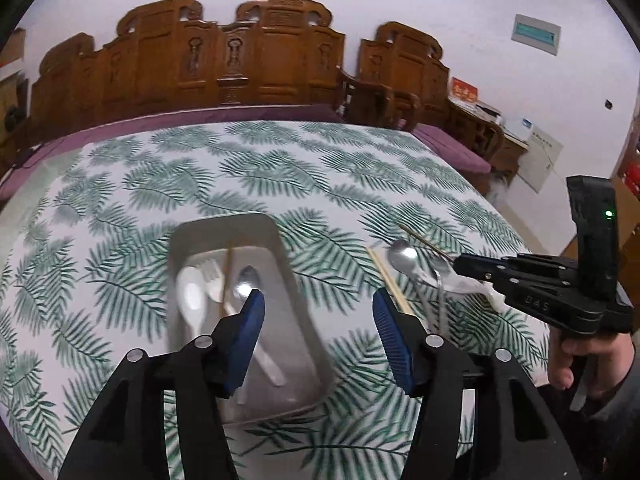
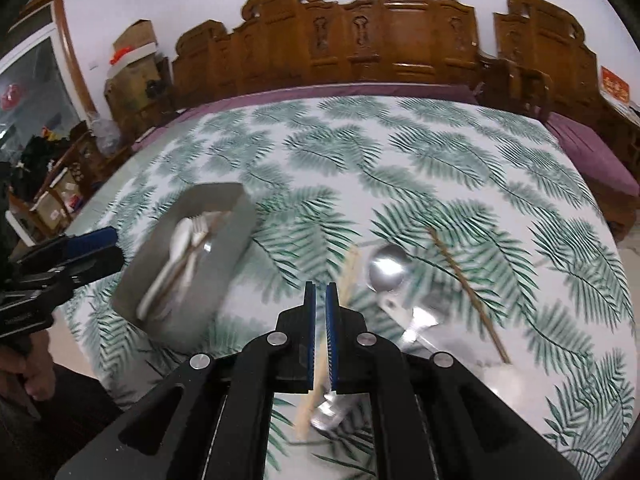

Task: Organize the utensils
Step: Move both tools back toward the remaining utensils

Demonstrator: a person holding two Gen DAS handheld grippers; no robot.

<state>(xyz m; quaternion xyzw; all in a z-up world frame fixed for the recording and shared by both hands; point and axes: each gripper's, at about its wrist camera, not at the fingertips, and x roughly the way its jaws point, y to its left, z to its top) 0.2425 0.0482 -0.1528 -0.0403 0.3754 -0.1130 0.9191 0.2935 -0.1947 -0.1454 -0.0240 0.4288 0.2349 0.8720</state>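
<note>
**Right fingers pinch a chopstick; left fingers wide above the tray**

I am working over a surface [image 1: 320, 168] covered in a white cloth printed with green fern leaves. A grey rectangular tray [image 1: 280, 240] sits on it. Inside the tray lie a white plastic spoon [image 1: 191, 296], a white fork [image 1: 212, 272], one wooden chopstick [image 1: 227, 276] and a metal spoon [image 1: 246, 282], all lengthwise.

My left gripper [image 1: 318, 336] hangs over the tray's near right corner, its blue-padded fingers [image 1: 250, 328] spread wide with nothing between them.

To the right of the tray, well apart from it, loose utensils lie in a small heap: a large metal spoon [image 2: 387, 266], a darker thin chopstick [image 2: 468, 292] at a slant, and some blurred metal and white handles I cannot tell apart.

My right gripper [image 2: 320, 292] is over the left side of that heap. Its fingers [image 2: 309, 332] are nearly together, pinching a pale wooden chopstick [image 2: 348, 276] that runs between the pads and sticks out beyond both ends.

A carved wooden bench [image 2: 400, 48] stands behind the surface.
</note>
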